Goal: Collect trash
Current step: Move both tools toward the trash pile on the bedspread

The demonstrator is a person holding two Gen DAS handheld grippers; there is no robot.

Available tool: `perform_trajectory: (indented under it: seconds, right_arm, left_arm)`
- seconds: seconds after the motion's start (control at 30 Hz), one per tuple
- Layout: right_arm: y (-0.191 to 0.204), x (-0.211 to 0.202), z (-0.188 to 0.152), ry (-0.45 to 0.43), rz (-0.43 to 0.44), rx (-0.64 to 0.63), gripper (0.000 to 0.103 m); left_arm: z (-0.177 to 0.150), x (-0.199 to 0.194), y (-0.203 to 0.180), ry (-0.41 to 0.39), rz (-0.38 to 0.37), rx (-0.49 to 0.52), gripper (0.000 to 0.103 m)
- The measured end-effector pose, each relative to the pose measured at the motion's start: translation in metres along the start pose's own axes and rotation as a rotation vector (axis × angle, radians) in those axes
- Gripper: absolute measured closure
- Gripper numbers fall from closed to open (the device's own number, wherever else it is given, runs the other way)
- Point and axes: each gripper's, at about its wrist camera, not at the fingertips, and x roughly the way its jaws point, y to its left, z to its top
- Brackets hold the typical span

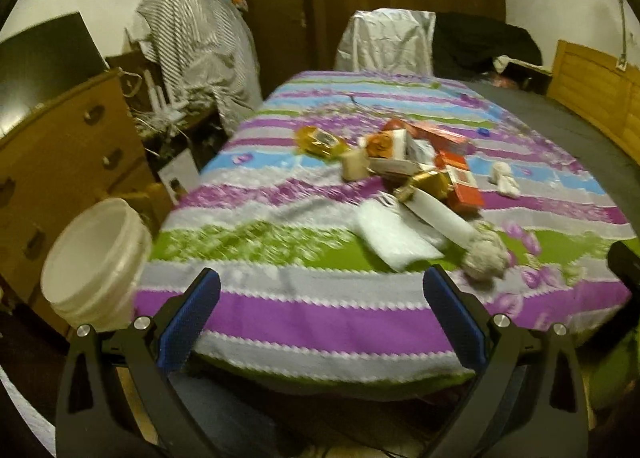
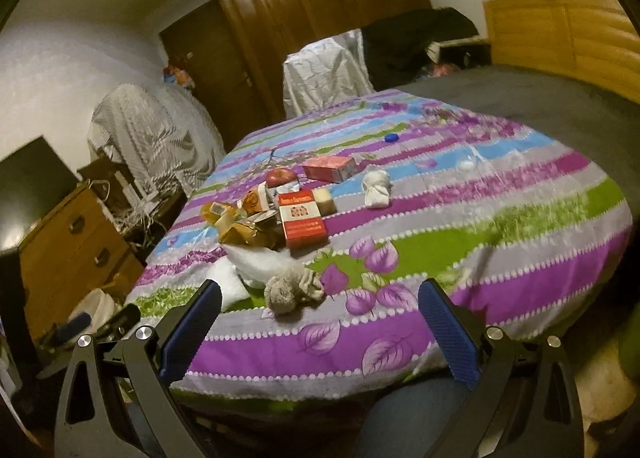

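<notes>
A pile of trash lies on the striped bedspread (image 1: 304, 310): red cartons (image 2: 302, 218), a yellow wrapper (image 1: 318, 140), gold foil (image 2: 238, 232), white foam pieces (image 1: 394, 238), a grey crumpled wad (image 2: 290, 288) and a white crumpled wad (image 2: 376, 188). A white bucket (image 1: 96, 262) stands beside the bed at the left; it also shows in the right wrist view (image 2: 94, 308). My left gripper (image 1: 320, 318) is open and empty over the bed's near edge. My right gripper (image 2: 320, 322) is open and empty, just short of the grey wad.
A wooden dresser (image 1: 76, 150) stands left of the bed, with cluttered items and a striped cloth (image 1: 192, 42) behind it. A dark wardrobe (image 2: 312, 10) and a covered chair (image 2: 324, 74) stand at the far end. A small blue cap (image 2: 392, 137) lies on the bedspread (image 2: 520, 194).
</notes>
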Motion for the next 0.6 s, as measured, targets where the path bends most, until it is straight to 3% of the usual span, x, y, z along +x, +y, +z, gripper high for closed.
perform_trajectory:
  seconds: [0.3,0.6]
  right_arm:
    - [0.030,0.008,0.021,-0.069,-0.031,-0.167,0.005]
    - [0.036,0.021,0.024,-0.042,-0.015,-0.189,0.005]
  left_arm:
    - [0.013,0.010,0.009,-0.033,0.059,0.013,0.005]
    - [0.010,0.020,0.009,-0.021,0.069,0.040,0.005]
